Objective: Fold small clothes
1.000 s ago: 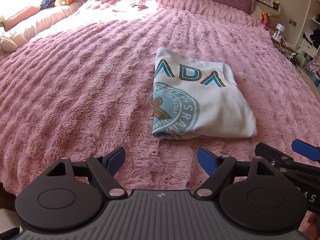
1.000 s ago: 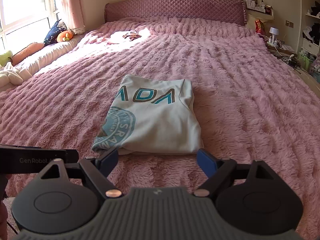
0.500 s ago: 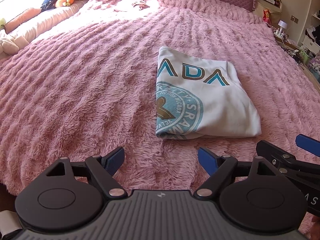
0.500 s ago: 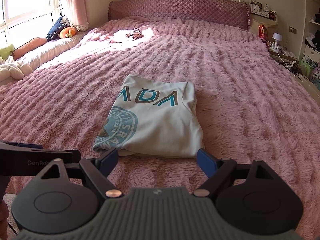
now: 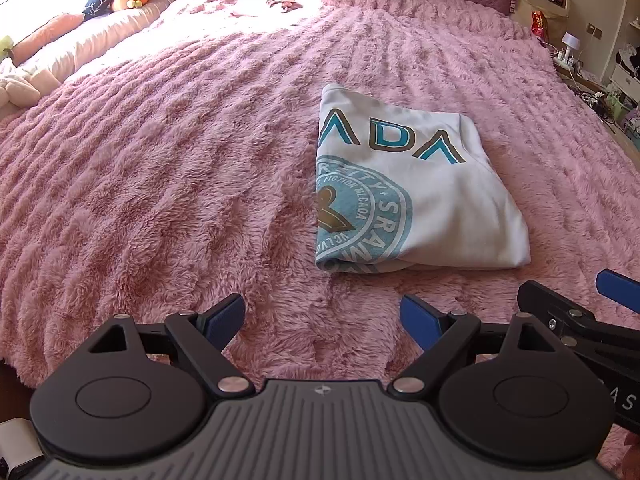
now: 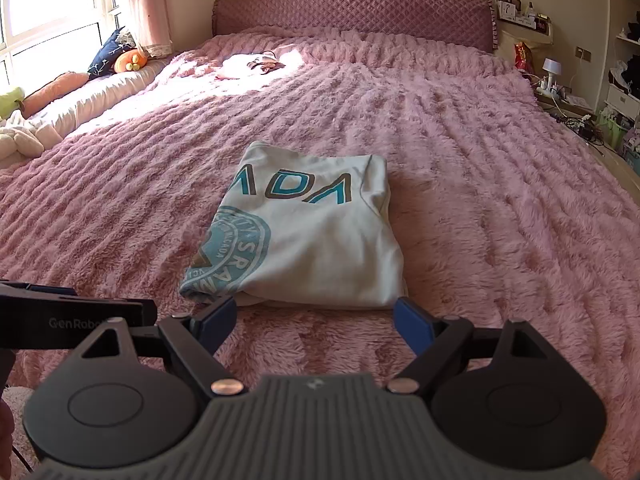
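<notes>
Item: one folded white shirt [image 6: 316, 240] with teal lettering and a round teal crest, which lay flat on the pink plush bedspread [image 6: 480, 200], roughly mid-bed and toward the foot. Its long axis ran from the foot of the bed toward the quilted headboard [image 6: 352, 12], the lettering at the far end, the crest along its left side. Right gripper [image 6: 316, 322]: jaws spread wide, nothing between them, poised just short of the shirt's near edge and squarely in line with it, so the bundle lay straight ahead, its near edge about as wide as the gap between the fingertips. Left gripper [image 5: 322, 316]: jaws had just been opening and stood fully spread, empty, over bare bedspread; from it the shirt lay ahead and off to the right, clearly apart. The right gripper appeared the nearer of the two. Judgement: the fold looked largely done, and any further tuck or lift would fall most naturally to the right hand.
</notes>
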{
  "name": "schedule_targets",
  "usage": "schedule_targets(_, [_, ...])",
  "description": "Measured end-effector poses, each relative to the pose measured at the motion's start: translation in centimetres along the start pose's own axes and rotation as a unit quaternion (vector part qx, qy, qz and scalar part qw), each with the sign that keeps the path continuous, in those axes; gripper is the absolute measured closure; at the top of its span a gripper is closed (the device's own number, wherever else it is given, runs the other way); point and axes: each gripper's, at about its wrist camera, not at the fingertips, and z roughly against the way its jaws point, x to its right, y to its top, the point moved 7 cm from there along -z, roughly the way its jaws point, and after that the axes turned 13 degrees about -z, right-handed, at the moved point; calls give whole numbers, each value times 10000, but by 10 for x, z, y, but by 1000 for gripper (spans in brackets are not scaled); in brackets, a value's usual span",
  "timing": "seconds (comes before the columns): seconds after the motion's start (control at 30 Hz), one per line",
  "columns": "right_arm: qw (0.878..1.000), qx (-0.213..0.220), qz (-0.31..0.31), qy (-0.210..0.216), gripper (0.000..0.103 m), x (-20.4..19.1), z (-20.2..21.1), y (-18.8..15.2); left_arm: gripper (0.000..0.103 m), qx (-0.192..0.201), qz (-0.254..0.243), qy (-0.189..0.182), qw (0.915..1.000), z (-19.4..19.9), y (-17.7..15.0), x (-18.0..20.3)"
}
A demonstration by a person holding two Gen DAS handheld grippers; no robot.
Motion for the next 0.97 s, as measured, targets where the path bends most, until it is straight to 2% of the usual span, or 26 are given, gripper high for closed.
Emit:
schedule_targets(0.33, [10000, -47, -66, -26, 21, 3, -5, -2, 1, 49, -54, -16, 10000, -1, 1, 1])
schedule_targets(0.43, [10000, -57, -72, -31, 21, 3, -6, -3, 1, 23, -137, 88, 9999, -4, 1, 1])
schedule_targets(0.7, [9999, -87, -105, -53, 21, 7, -9, -4, 1, 411, -330, 69, 9986, 1, 1, 7])
schedule_targets(0.83, [9999, -73, -114, -65, 21, 8, -9, -3, 0, 277, -318, 215, 9989, -1, 3, 6])
schedule_targets(0.97, [9999, -62, -127, -52, 21, 8, -8, -2, 0, 140, -214, 138, 9996, -5, 1, 4])
